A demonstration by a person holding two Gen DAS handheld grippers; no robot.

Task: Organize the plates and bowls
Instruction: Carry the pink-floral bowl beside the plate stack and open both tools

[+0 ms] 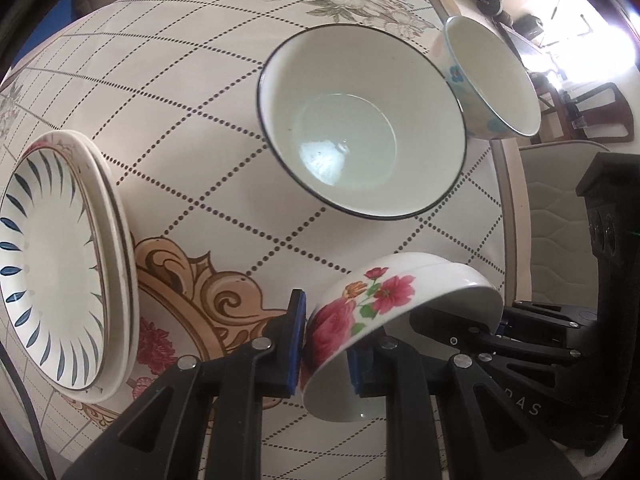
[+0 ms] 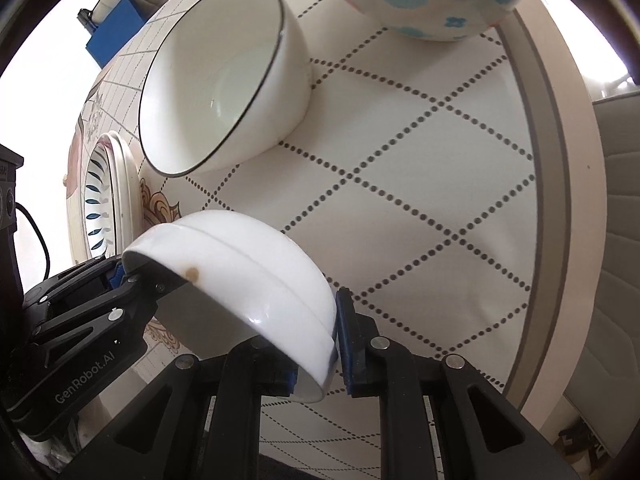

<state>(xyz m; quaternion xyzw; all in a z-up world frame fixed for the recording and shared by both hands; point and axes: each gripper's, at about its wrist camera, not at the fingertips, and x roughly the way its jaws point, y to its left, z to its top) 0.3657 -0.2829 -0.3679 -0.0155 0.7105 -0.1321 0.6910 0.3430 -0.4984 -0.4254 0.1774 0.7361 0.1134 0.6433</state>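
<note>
A small white bowl with pink flowers (image 1: pixel 380 292) hangs tilted above the table, held at opposite sides of its rim. My left gripper (image 1: pixel 326 354) is shut on its near rim, one blue pad outside and one inside. My right gripper (image 2: pixel 320 360) is shut on the other side of this flowered bowl (image 2: pixel 248 264). Each gripper shows in the other's view: the right gripper (image 1: pixel 500 328) and the left gripper (image 2: pixel 120 276). Beyond it stand a large white bowl with a dark rim (image 1: pixel 360 120) (image 2: pixel 224 92) and a blue-flowered bowl (image 1: pixel 492 80) (image 2: pixel 420 0). A stack of plates (image 1: pixel 52 264) (image 2: pixel 104 200) lies to the left.
The round table (image 1: pixel 200 120) carries a cream cloth with dotted diamonds and flower prints. Its edge (image 2: pixel 560 200) curves along the right, with a padded grey chair (image 2: pixel 620 240) just past it. A black cable (image 2: pixel 40 236) hangs at the left.
</note>
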